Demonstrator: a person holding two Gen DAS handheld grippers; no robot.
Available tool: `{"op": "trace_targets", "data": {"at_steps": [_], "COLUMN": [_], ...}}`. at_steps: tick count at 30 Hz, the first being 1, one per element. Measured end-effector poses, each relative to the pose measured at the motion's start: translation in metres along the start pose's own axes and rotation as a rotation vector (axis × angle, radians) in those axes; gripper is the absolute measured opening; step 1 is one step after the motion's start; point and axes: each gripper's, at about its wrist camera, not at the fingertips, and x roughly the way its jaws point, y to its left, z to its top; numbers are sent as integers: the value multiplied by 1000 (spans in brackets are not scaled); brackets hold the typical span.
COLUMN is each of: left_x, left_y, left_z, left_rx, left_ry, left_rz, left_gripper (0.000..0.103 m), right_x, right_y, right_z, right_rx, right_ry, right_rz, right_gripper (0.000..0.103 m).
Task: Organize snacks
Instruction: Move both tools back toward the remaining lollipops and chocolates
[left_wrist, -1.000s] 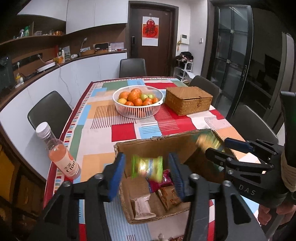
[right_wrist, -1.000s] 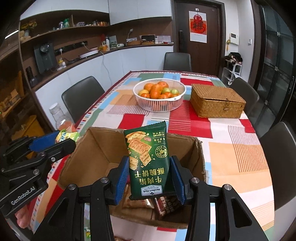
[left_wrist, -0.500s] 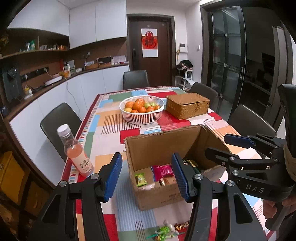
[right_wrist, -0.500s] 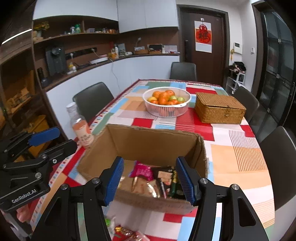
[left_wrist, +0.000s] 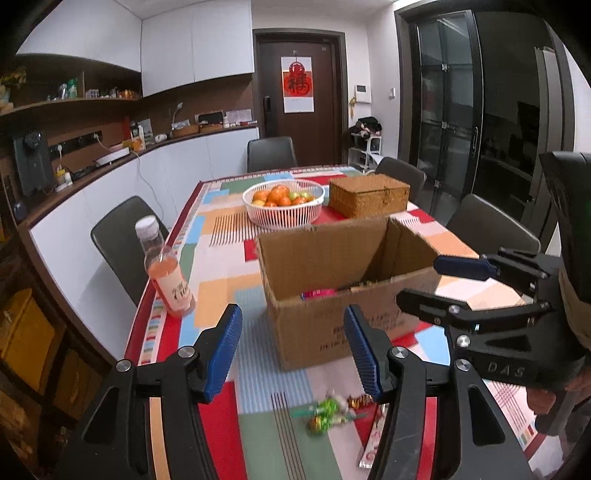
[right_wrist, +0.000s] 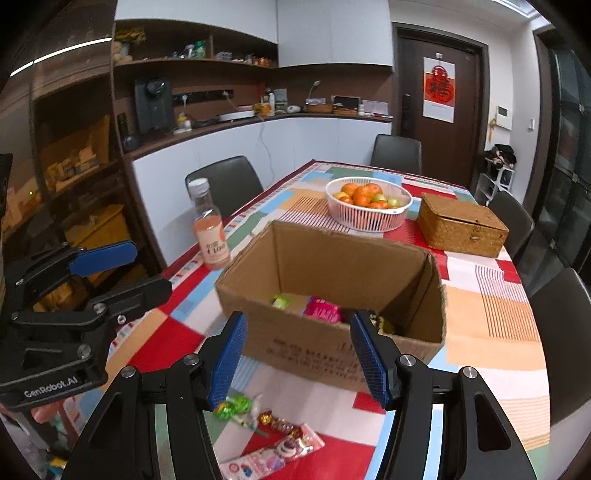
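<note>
An open cardboard box (left_wrist: 332, 314) (right_wrist: 332, 347) stands on the patchwork tablecloth and holds several snack packets (right_wrist: 321, 308). Loose snacks lie in front of it: green-wrapped candies (left_wrist: 323, 411) (right_wrist: 232, 404), a small gold candy (left_wrist: 360, 400) and a pink packet (right_wrist: 273, 452). My left gripper (left_wrist: 293, 354) is open and empty, above the table just short of the box. My right gripper (right_wrist: 297, 360) is open and empty too, held before the box's near wall. Each gripper shows in the other's view, the right (left_wrist: 432, 280) and the left (right_wrist: 122, 269).
A bottle of pink drink (left_wrist: 166, 273) (right_wrist: 210, 229) stands near the table's left edge. A white basket of fruit (left_wrist: 283, 202) (right_wrist: 369, 205) and a wicker box (left_wrist: 369, 195) (right_wrist: 461, 225) sit beyond the cardboard box. Dark chairs surround the table.
Both grippers let their snack packets drop into the box, opened, and have drawn back and down toward the near table edge, so the loose candies have come into view.
</note>
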Motion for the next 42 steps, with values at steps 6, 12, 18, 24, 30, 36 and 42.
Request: {"op": "trace_targets", "data": {"at_steps": [6,12,18,24,30,36,42], "left_x": [0,11,25,44,64,88,104], "left_y": [1,1,-4,-6,-4,0,-1], "left_z": [-28,-55,-76,-96,-112,-123,-126], "left_rx": [-15,-22,-12,-11,-32,-50,-64], "left_ry": [57,134,202,268,314,361,382], "left_rz": [-9,-29,-53,-74,-106,-125,-144], "left_gripper": [56,56,56,56,56,55,53], "right_x": [3,14,27,45,61,84,101], "right_y": [10,19,20,20,18,17,14], "right_z": [-17,-37,-57,-76,-88,-95,-97], "right_rx": [-28,-70,-87,-96,-122,-152,-153], "right_ry": [40,109,192,279,342,389,416], "right_rz": [11,18,28,35,29,25,38], "right_gripper": [59,59,59,59,59,59,59]}}
